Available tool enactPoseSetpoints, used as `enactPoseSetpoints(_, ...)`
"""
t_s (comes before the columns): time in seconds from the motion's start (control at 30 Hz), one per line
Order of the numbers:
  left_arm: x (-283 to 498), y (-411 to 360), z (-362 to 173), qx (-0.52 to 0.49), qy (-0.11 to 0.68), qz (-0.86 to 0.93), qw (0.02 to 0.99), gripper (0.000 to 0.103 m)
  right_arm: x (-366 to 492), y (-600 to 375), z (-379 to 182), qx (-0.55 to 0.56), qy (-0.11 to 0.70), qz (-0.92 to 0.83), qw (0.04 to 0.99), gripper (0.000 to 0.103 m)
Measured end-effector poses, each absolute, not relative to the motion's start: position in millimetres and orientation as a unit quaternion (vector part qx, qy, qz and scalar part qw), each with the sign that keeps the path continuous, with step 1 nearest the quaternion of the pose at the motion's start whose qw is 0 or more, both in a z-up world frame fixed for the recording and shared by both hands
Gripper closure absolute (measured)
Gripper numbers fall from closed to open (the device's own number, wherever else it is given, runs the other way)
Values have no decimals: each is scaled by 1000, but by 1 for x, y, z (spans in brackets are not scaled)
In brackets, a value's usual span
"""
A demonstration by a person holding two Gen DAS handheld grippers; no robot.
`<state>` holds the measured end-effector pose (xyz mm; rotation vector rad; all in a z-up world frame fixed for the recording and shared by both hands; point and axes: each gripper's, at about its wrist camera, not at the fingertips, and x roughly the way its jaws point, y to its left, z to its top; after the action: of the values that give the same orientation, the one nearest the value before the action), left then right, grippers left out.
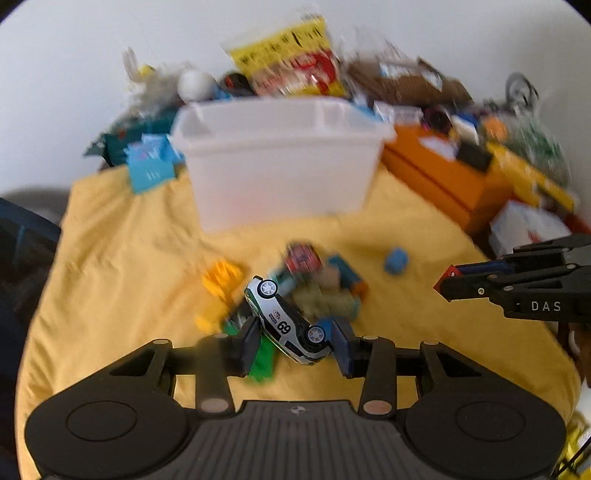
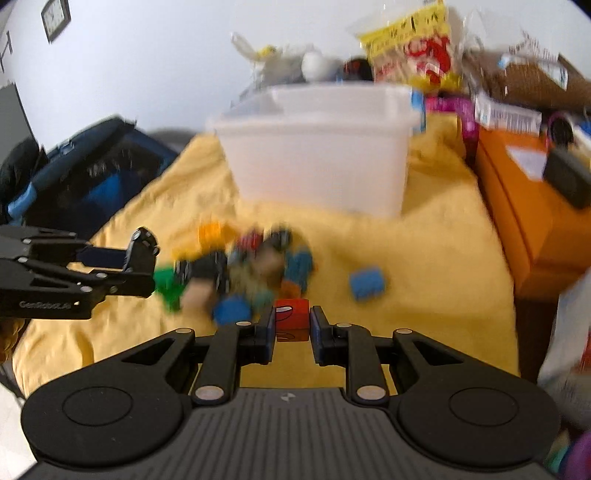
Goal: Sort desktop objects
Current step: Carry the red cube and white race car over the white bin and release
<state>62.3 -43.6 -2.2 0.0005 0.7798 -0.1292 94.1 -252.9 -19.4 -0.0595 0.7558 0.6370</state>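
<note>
Looks like a lived-in room of a home, used as a play or hobby corner. Soft surface draped in a wrinkled yellow cloth (image 1: 122,236), more bed or low table than workbench. Small bright plastic toys heaped (image 2: 243,273) in the middle of it, next to a translucent white plastic storage bin (image 1: 280,166). Household clutter stacked along the back: a yellow and red snack packet in clear wrap (image 1: 291,59), a flat orange cardboard box (image 1: 443,177), small cartons and wrappers too blurred to read. Plain white wall (image 2: 147,55) behind, with a dark-framed square wall clock (image 2: 55,15). Dark blue fabric bag (image 2: 88,173) slumped beside the cloth.
</note>
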Motion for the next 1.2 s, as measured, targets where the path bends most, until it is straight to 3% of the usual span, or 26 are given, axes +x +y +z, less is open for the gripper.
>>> enactPoseSetpoints(0.37,151,-17,83,7,315,-34,949,58,181,-220,69,-21,294,287,911,81)
enactPoseSetpoints(0.63,223,-11,125,-8,308,-20,951,58,235,-205,104,-16,310,257,915,81)
enactPoseSetpoints(1.2,274,-18,126,0,332,-12,943,57,276,-198,104,-9,362,226,904,80)
